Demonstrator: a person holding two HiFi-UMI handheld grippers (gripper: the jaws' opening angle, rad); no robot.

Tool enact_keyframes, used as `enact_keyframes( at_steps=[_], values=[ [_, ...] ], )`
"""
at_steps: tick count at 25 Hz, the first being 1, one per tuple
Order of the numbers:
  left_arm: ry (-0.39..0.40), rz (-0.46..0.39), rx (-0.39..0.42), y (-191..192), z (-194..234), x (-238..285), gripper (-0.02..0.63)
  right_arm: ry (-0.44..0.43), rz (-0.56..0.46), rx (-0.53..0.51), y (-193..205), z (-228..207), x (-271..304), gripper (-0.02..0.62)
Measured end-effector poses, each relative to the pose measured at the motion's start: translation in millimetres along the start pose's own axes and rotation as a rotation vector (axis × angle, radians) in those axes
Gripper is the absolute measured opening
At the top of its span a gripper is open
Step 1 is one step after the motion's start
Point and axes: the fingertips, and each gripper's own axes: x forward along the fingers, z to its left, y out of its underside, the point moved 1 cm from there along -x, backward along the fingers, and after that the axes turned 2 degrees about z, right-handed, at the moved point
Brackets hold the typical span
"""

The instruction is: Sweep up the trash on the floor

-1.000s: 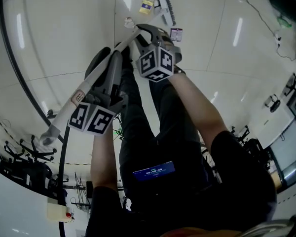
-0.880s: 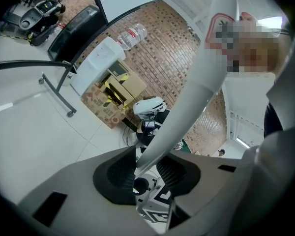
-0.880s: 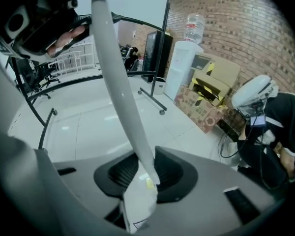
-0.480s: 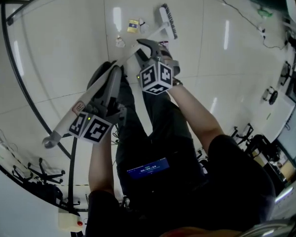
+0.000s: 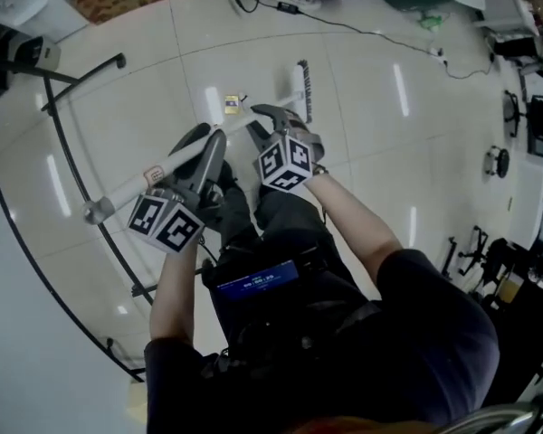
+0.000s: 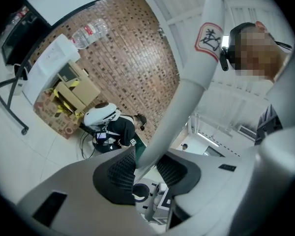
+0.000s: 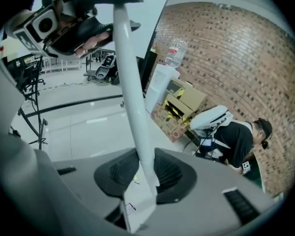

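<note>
**A:** Height! You've straightened up, and the pale glossy tiled floor (image 5: 389, 107) lies much further below you than a second ago. Both grippers have come up too, carrying the long white-handled broom (image 5: 127, 192) between them.

**B:** That stroke looks finished to me, but the sweeping isn't. Your left gripper (image 5: 205, 141) is clamped roughly half-closed round the upper handle. Your right gripper (image 5: 264, 116), lower down the same shaft, has just nipped a shade tighter.

**A:** Only your head view shows the work itself. The dark-bristled broom head (image 5: 300, 89) is out ahead, and the small yellow scrap of trash (image 5: 232, 104) lies near it, loose on the tiles.

**B:** Your left gripper view alone catches the red-printed label (image 6: 209, 36) near the handle's top. The right gripper view adds what looks like a small white tag (image 7: 137, 205) at its pads.
</note>
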Motion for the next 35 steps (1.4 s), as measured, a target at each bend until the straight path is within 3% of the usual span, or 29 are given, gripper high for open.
enact_keyframes(
  at_steps=[9,15,21,23,25,27,29,32,35],
  values=[
    [0.063,0.012,0.303,-22,-131,19,0.123,-0.019,-0.153,0.093,-21,-7,-96,0.107],
    [-0.062,0.063,0.516,-14,-157,20,0.081,-0.197,-0.204,0.150,-16,35,-132,0.133],
    [-0.181,0.073,0.487,-6,-145,5,0.078,-0.269,-0.238,0.161,5,53,-181,0.166],
    [-0.213,0.077,0.506,-3,-146,-5,0.080,-0.276,-0.265,0.248,12,37,-203,0.166],
    [-0.242,0.097,0.531,8,-145,-14,0.080,-0.274,-0.339,0.413,9,13,-229,0.166],
    [-0.271,0.115,0.554,19,-138,-23,0.080,-0.280,-0.450,0.581,-12,-8,-257,0.172],
    [-0.305,0.127,0.581,23,-127,-30,0.080,-0.285,-0.546,0.662,-50,-20,-278,0.172],
    [-0.353,0.140,0.602,19,-107,-33,0.081,-0.272,-0.621,0.620,-121,-15,-292,0.219],
    [-0.356,0.147,0.625,6,-88,-35,0.081,-0.233,-0.606,0.531,-186,4,-272,0.278]
  ],
)
